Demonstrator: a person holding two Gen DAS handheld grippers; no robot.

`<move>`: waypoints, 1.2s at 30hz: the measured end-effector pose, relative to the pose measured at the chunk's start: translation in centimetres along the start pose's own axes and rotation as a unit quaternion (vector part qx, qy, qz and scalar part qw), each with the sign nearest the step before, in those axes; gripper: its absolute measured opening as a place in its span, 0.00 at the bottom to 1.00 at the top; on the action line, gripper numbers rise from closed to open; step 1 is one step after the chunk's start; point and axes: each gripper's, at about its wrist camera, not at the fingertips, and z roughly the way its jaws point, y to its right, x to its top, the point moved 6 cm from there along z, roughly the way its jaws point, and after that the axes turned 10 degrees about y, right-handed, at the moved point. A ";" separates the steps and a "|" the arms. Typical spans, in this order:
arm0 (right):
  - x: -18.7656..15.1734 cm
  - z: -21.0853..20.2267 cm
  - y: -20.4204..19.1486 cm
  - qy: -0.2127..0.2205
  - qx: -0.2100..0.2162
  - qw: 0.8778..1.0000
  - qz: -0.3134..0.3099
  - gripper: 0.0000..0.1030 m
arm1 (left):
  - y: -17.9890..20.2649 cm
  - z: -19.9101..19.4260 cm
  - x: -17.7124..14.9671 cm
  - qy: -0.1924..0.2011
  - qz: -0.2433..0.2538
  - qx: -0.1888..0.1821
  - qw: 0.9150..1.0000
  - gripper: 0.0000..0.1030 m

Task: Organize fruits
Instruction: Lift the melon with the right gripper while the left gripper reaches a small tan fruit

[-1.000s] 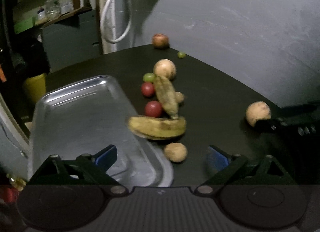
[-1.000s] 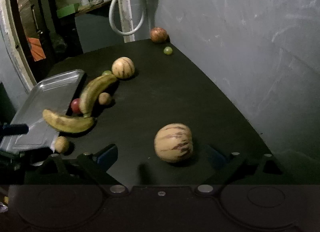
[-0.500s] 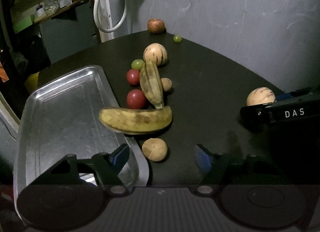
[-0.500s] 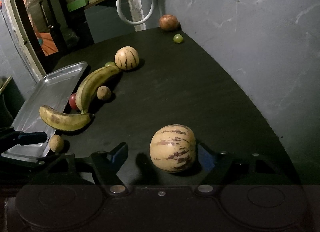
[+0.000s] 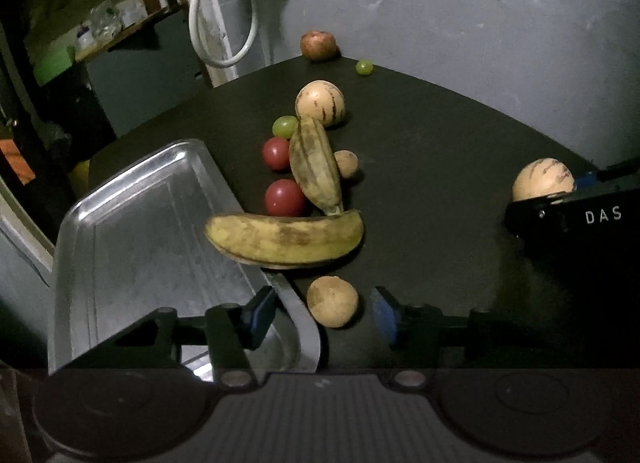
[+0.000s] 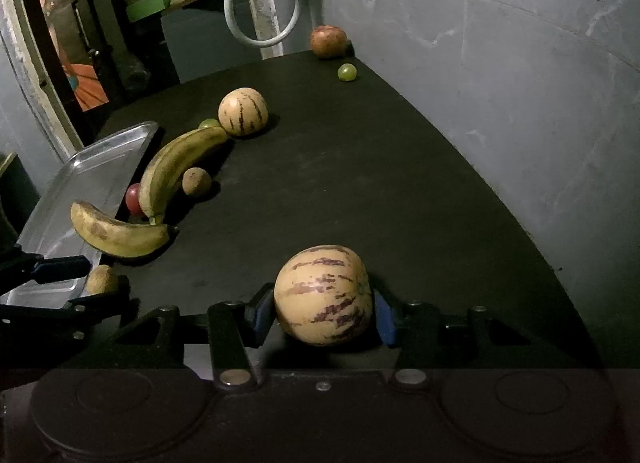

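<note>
This looks like a dim back room or storeroom of a home rather than a proper kitchen. A black counter [image 6: 360, 191] stands pushed into a corner of bare grey plastered wall [image 6: 500, 63], scuffed and streaked. A white hose [image 6: 260, 23] hangs in a loop down a pale post behind it. Further back, a rough wooden shelf [image 5: 112, 35] carries jars and small clutter — household odds and ends. Loose fruit and a metal tray [image 5: 132, 223] on the counter — everyday domestic things — fit that reading.
</note>
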 end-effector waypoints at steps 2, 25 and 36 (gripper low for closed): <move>0.0 0.0 -0.2 0.000 0.003 1.000 0.001 0.51 | 0.2 0.0 0.0 0.000 0.007 0.002 1.000 0.55; -0.5 -0.5 -2.1 -0.005 0.048 0.999 0.002 0.51 | 2.0 0.3 0.2 0.008 0.103 0.004 0.995 0.32; -0.7 -0.8 -2.2 -0.006 0.053 0.999 0.004 0.51 | 2.4 0.4 0.2 -0.008 0.185 -0.023 0.982 0.32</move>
